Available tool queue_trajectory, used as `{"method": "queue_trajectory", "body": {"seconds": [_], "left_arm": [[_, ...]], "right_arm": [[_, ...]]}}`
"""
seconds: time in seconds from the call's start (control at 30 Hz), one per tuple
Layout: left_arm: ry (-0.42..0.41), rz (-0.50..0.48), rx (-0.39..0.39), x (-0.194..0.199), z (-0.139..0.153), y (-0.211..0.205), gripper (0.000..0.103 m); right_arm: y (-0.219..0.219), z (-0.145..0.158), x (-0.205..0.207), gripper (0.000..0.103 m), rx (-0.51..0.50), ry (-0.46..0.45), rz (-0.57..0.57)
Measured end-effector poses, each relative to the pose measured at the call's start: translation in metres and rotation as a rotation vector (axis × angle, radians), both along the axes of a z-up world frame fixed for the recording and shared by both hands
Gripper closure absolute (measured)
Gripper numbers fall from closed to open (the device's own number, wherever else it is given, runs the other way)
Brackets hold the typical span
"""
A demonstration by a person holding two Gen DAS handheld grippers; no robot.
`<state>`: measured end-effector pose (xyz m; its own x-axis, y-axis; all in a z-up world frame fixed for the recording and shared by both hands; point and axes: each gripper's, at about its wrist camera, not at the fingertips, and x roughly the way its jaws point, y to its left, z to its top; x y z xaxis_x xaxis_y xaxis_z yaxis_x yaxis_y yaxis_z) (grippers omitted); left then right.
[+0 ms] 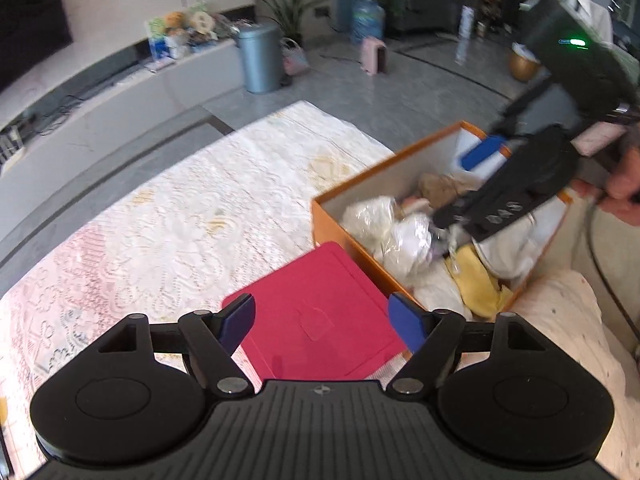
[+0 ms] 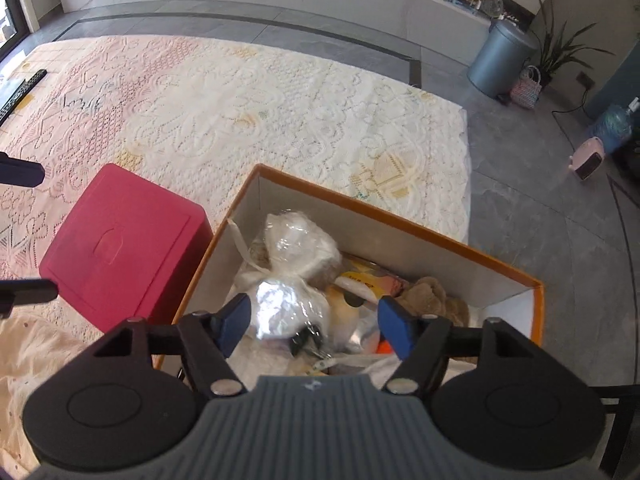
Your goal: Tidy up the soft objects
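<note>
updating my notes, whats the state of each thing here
orange box: open, no lid on, filled with soft things
plastic-wrapped bundle: lying in the box, not gripped
brown plush toy: in the box
red box: closed, beside the orange box
left hand-held gripper: open, empty
right hand-held gripper: open, over the box

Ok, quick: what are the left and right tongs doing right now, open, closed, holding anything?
Left tongs: open, empty, above the red box.
Right tongs: open over the orange box, around the plastic-wrapped bundle, not pressing it.
</note>
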<state>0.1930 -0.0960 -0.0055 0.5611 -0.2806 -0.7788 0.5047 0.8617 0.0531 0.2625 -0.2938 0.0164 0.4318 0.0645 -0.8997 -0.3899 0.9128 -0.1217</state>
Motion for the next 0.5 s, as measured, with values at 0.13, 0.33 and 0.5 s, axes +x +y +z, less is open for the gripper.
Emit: {"method": "queue_trajectory", "body": {"seconds": [0.13, 0.33, 0.5], "left_arm": [[-0.115, 0.063, -0.008, -0.018, 0.015, 0.004, 0.015], [-0.267, 0.158, -0.053, -0.055, 0.044, 0.017, 0.013], [-0.385, 0.198, -0.085, -0.092, 0.057, 0.030, 0.009]], "right_arm": [[-0.010, 0.023, -0.024, 0.020, 0.006, -0.045, -0.052], [-0.018, 0.056, -0.079, 0.014, 0.071, -0.177, -0.135], [-0.017, 0.073, -0.132, 0.012, 0.156, -0.319, -0.183]]}}
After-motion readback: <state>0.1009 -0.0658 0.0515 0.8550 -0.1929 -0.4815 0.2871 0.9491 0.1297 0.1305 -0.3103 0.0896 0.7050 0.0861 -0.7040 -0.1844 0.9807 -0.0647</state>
